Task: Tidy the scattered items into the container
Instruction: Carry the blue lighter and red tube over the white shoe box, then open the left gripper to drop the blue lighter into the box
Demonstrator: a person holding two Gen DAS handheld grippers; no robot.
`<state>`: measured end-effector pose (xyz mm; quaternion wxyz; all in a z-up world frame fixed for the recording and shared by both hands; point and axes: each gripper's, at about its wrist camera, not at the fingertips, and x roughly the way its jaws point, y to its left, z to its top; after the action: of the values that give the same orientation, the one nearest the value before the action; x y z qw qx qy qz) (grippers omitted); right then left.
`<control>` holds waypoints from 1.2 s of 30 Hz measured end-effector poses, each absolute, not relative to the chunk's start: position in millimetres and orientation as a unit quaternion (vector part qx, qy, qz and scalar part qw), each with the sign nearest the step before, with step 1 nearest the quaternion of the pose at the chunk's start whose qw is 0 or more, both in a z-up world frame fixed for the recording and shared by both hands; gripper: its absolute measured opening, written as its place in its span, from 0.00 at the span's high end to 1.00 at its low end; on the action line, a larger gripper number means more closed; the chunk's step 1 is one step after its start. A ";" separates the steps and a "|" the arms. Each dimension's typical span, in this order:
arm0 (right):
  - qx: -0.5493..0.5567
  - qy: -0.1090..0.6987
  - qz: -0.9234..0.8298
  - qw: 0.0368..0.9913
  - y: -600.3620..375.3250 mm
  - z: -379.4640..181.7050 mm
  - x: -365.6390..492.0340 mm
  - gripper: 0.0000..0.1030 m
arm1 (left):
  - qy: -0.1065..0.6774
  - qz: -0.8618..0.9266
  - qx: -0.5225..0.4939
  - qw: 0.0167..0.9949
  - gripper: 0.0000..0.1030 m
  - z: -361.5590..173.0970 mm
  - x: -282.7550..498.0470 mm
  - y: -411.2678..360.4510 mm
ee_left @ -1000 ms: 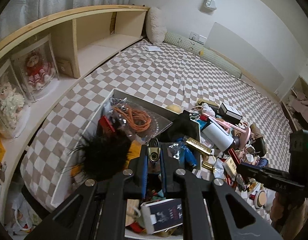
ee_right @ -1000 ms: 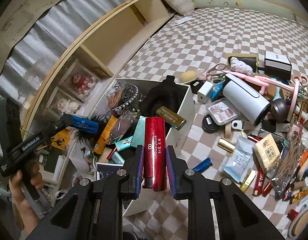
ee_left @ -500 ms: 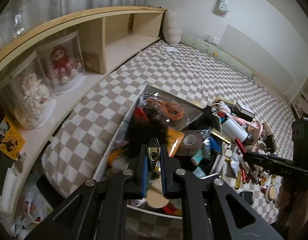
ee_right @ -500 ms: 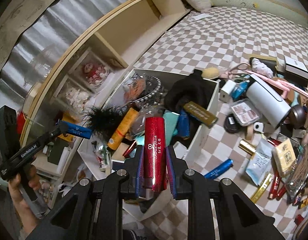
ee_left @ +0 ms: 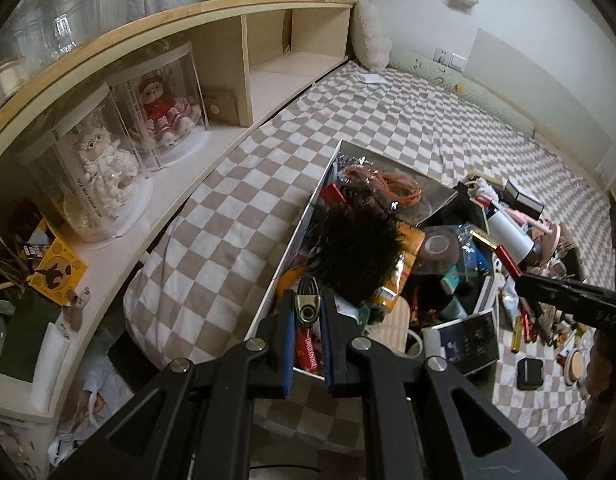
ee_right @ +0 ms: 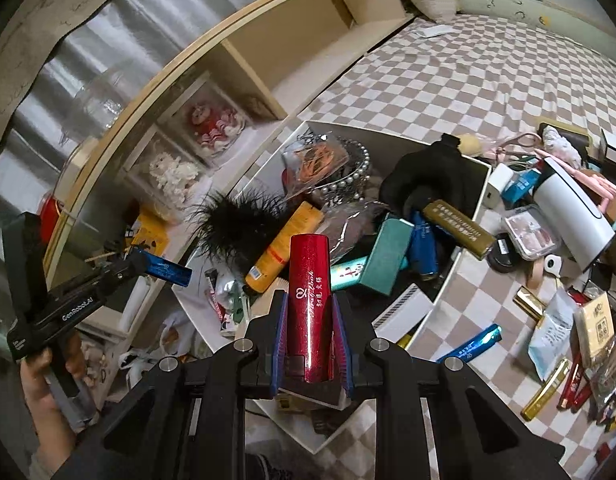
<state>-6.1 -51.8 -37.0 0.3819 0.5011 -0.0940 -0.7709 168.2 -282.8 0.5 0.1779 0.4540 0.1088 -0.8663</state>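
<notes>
**Left wrist view.** Left gripper (ee_left: 307,300) pinched almost fully shut on a small blue tube (ee_left: 307,307), seen end-on here as a gold-rimmed cap poking out between the pads. Tube's long axis in line with the fingers, pointing forward and down. White container (ee_left: 298,240) straight ahead and below, heaped with clutter. Its near-left rim just left of the fingertips, a black feather puff (ee_left: 356,256) just beyond them. Right gripper (ee_left: 564,294) far off to the right, above the right end of the container. Probably only a short push forward and right needed before letting go, since the tube's tip seems to sit close to the rim.

**Right wrist view.** Right gripper (ee_right: 308,300) closed partway on a glittery red tube (ee_right: 308,276), pads pressing both its sides. Tube lengthwise along the fingers, free end jutting forward past the tips. Container's right wall (ee_right: 474,216) ahead and to the right, the near corner right under the fingers, so the red tube hangs above the contents. Judged the better placed of the two for a drop. Left gripper off to the left, the blue tube hovering about level with the left rim. Loose items strewn over the checked cover to the right.
</notes>
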 end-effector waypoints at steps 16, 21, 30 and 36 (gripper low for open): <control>0.493 -0.053 -0.767 0.408 -75.5 -33.1 6.4 0.78 | 0.057 -0.847 0.496 0.185 0.89 -18.8 152.0 -261.2; 0.488 -0.042 -0.764 0.420 -80.5 -29.3 11.8 0.78 | 0.040 -0.846 0.498 0.188 0.83 -16.5 146.1 -252.7; 0.487 -0.023 -0.748 0.451 -95.8 -24.5 24.3 0.78 | 0.026 -0.853 0.479 0.207 0.65 -1.6 144.3 -250.1; 0.501 0.005 -0.724 0.474 -116.8 -28.7 35.4 0.78 | 0.020 -0.852 0.472 0.226 0.58 3.1 148.5 -257.7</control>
<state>35.4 -116.8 -28.7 0.4736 0.5013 0.0053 -0.7241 148.5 -257.7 3.1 0.2265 0.4720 0.0201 -0.8518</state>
